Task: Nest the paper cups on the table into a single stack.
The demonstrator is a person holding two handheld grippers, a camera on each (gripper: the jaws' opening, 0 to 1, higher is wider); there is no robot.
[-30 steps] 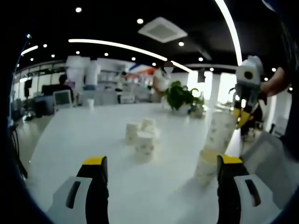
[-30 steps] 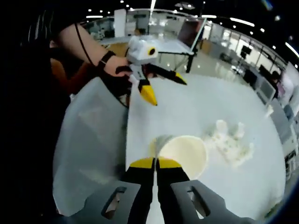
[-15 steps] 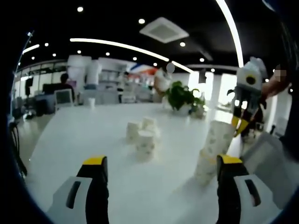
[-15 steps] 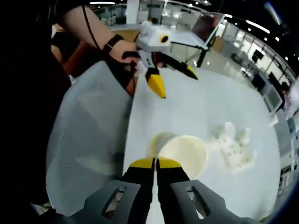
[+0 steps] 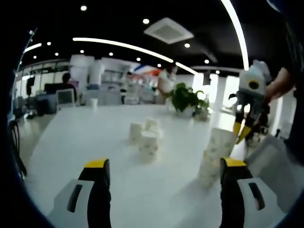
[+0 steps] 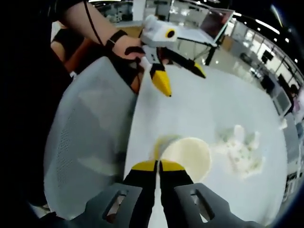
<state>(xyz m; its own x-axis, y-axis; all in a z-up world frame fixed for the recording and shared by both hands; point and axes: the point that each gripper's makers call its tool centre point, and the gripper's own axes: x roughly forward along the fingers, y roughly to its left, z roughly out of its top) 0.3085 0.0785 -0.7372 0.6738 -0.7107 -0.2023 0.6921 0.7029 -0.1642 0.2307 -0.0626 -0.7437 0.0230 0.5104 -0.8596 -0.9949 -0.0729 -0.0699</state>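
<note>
My right gripper (image 6: pixel 157 166) pinches the tilted top cup (image 6: pixel 186 158)'s rim; my left gripper (image 5: pixel 164 166) is spread wide. Misaligned seating could topple the stack (image 5: pixel 214 156).

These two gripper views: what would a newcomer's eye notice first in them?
In the right gripper view, the right gripper pinches the rim of a paper cup seen from above, over the white table. In the left gripper view, that cup tops a leaning stack, and loose cups cluster mid-table.

White patterned cups (image 5: pixel 147 142); white table (image 5: pixel 85 137); yellow-tipped tongs (image 6: pixel 157 166).
</note>
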